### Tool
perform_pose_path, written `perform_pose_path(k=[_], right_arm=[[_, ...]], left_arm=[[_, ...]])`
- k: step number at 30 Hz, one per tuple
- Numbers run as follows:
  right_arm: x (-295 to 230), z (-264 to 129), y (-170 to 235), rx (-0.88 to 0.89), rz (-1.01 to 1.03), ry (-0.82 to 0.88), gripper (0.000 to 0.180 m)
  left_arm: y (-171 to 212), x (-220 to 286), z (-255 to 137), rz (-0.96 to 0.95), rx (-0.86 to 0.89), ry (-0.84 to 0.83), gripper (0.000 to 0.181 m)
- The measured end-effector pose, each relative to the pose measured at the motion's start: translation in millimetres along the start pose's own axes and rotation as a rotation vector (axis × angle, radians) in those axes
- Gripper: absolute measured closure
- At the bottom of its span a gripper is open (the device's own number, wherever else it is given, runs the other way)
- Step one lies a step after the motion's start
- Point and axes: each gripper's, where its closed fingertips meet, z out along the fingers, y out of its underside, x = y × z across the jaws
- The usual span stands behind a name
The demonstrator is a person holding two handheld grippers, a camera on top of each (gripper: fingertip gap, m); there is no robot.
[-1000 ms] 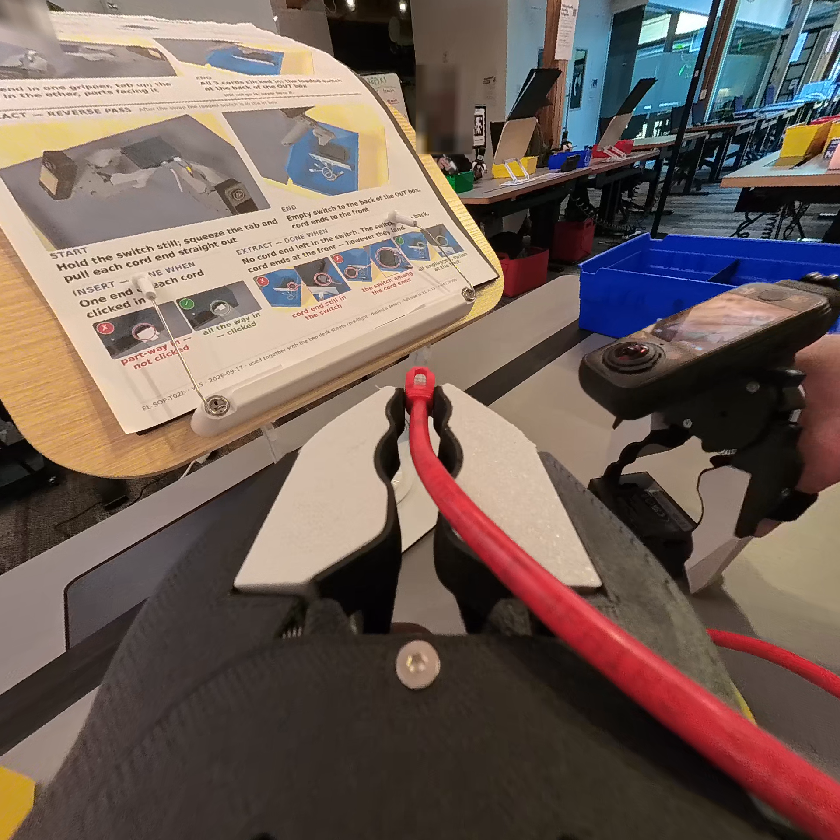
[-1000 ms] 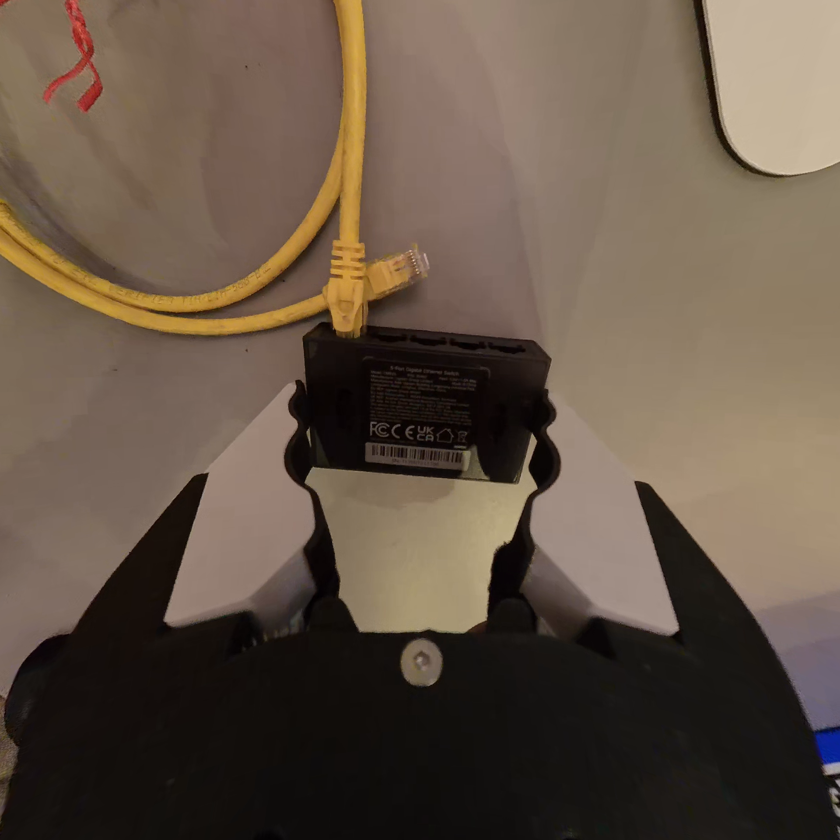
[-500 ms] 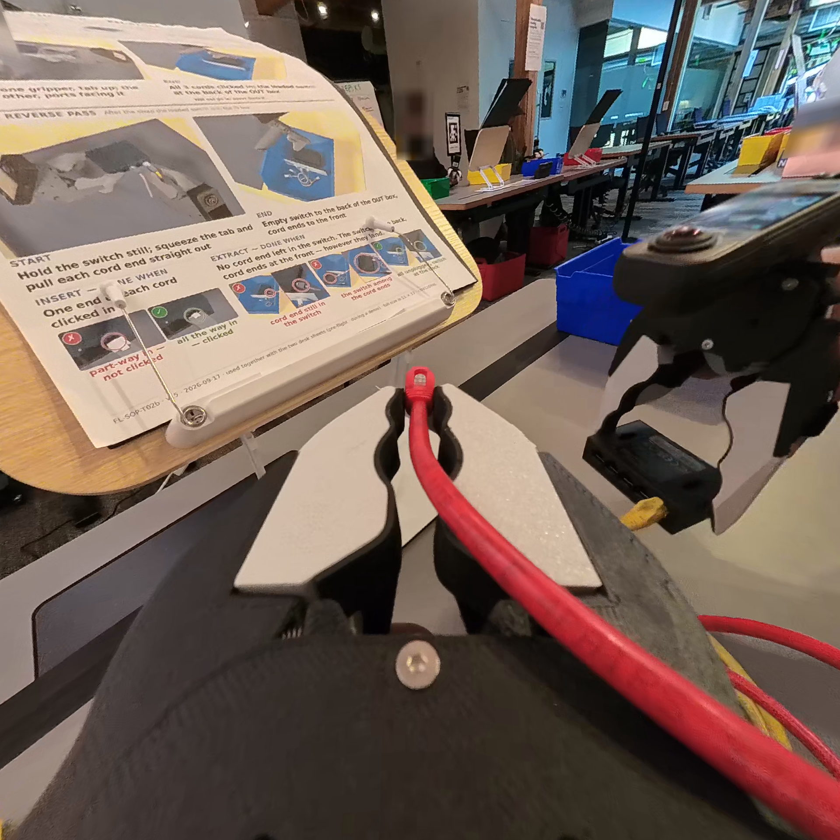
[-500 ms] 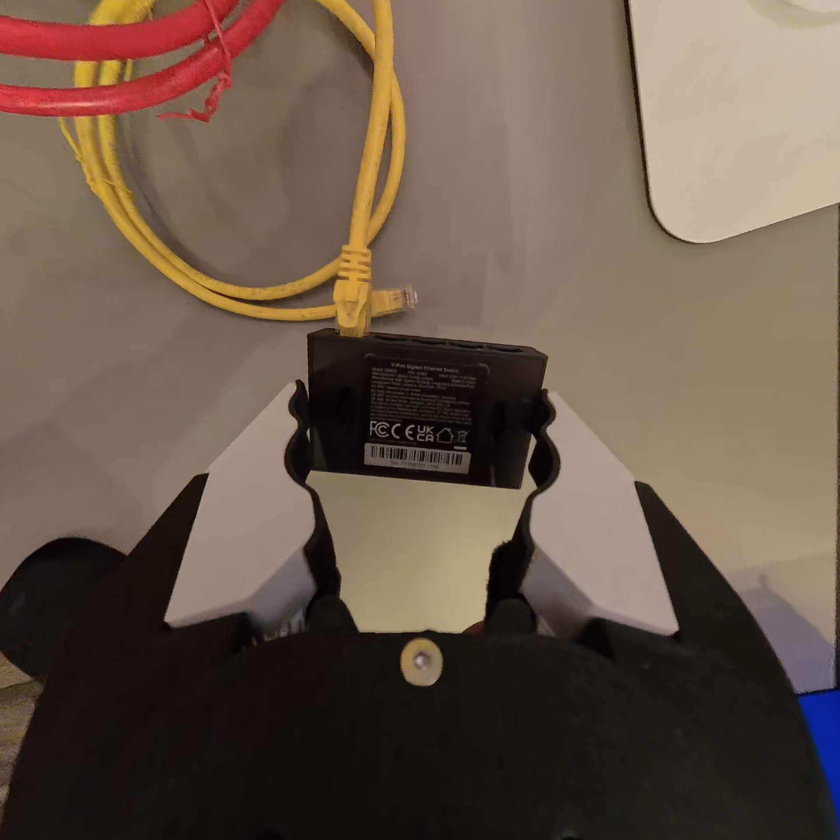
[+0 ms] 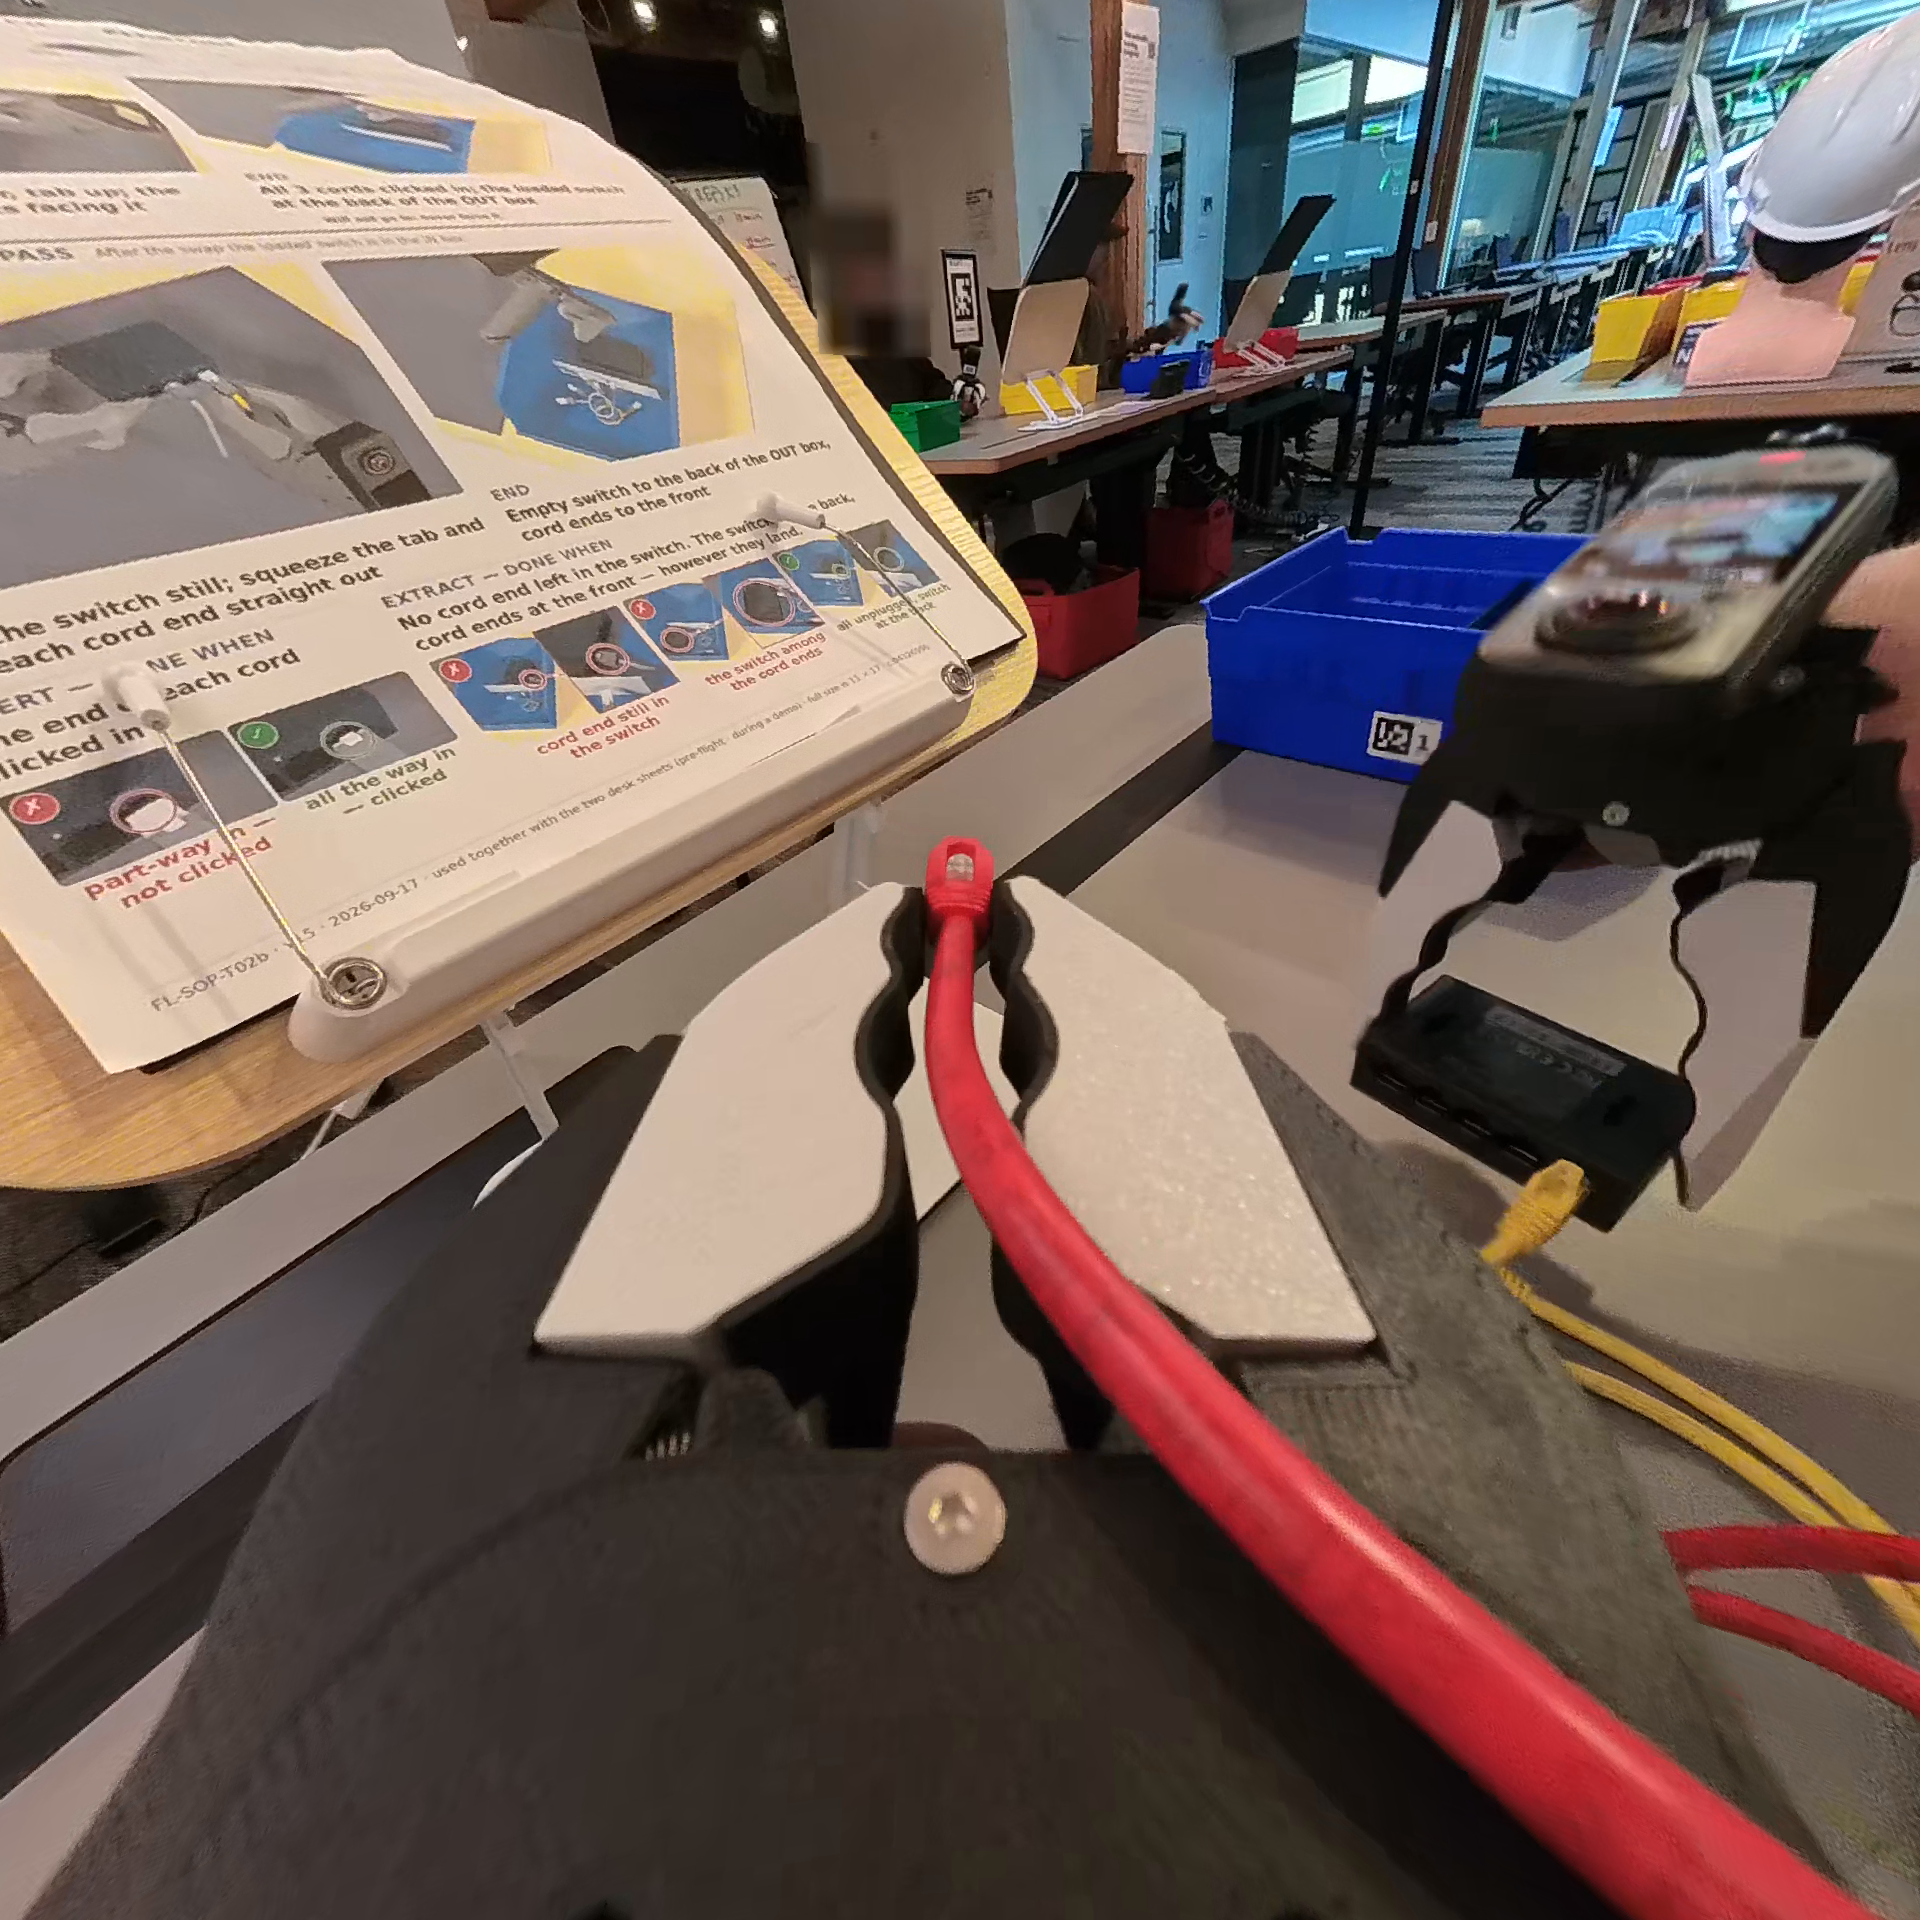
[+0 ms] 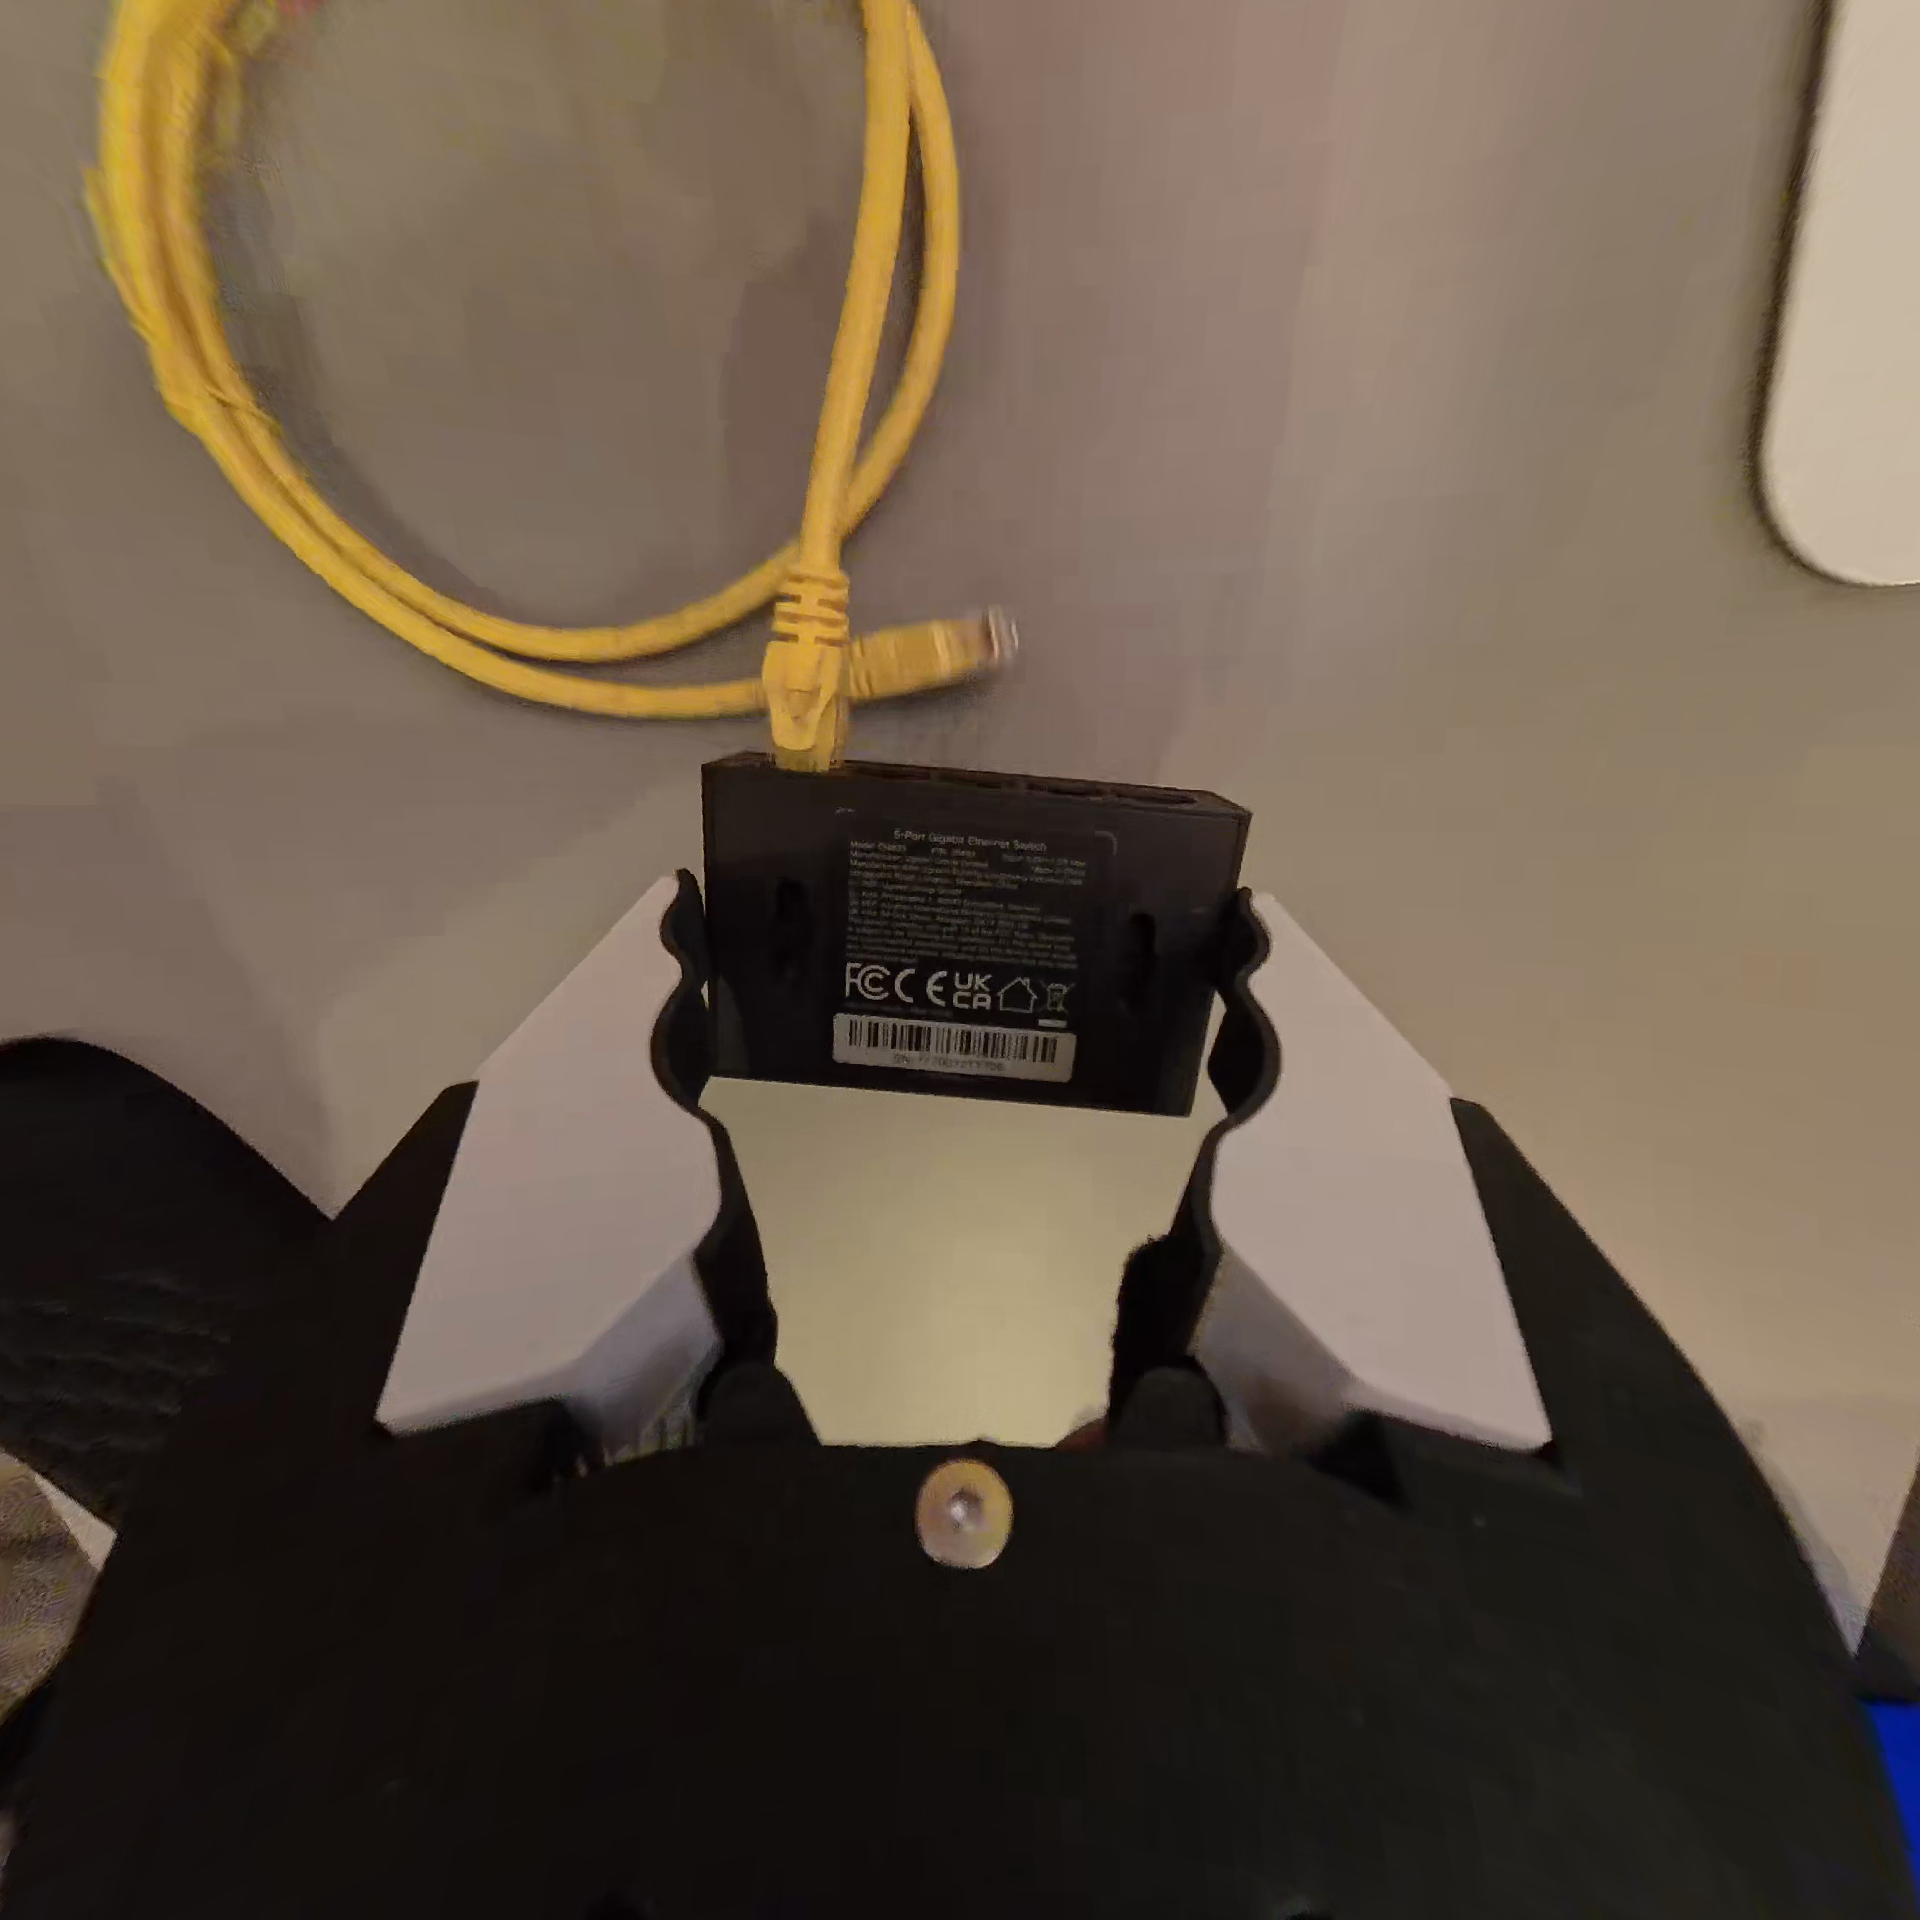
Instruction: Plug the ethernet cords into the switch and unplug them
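The left gripper [image 5: 958, 914] points forward and slightly up toward a tilted instruction board [image 5: 499, 582], its jaws clenched on a red cord [image 5: 1039, 1226]. The cord's plug sticks out just past the fingertips, and the cable runs back between the jaws and off to the lower right.

The right gripper [image 6: 961, 935] points down at the grey table [image 6: 1455, 520], its jaws grasping a black switch [image 6: 966, 935] by its two short sides, label side toward the camera and port face away from the jaws. A yellow cord [image 6: 810, 665] sits plugged in the port at the left end of that face; its other plug lies free on the table just beyond the switch, and the rest loops away past the jaws. From the left wrist view the right gripper [image 5: 1538, 997] hangs to the right of the left jaws, a hand [image 5: 1881, 623] behind it, with a blue bin [image 5: 1340, 665] farther beyond.

Compared with half a second ago, the right gripper and switch sit lower and farther right of the left jaws. In the right wrist view, the red cable has left the frame. The left grip on the red cord is unchanged.
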Motion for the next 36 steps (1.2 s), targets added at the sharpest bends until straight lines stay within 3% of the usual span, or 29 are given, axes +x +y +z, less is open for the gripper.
perform_pose_path(k=[1, 6, 12, 17, 20, 36], right_arm=[[-2.0, 4.9, 4.2, -0.016, -0.028, -0.001, 0.084], [-8.1, 21.1, 18.1, -0.074, -0.167, -0.004, 0.083], [-9.1, 30.7, 24.2, -0.125, -0.197, -0.003, 0.082], [-10.9, 33.0, 16.0, -0.121, -0.147, 0.03, 0.065], [-9.5, 33.7, 15.2, -0.127, -0.098, 0.039, 0.082], [-7.1, 9.2, -1.2, -0.016, -0.106, 0.036, 0.083]], left_arm=[[0.5, 0.8, 0.4, 0.001, -0.002, 0.003, 0.168], [3.6, 4.7, 3.0, 0.009, -0.011, 0.013, 0.168], [7.2, 6.6, 4.9, 0.014, -0.021, 0.018, 0.168], [8.5, 6.4, 5.5, 0.011, -0.024, 0.019, 0.168], [8.8, 6.9, 5.7, 0.012, -0.025, 0.019, 0.168], [6.2, 2.5, 3.5, 0.018, -0.02, 0.009, 0.168]])
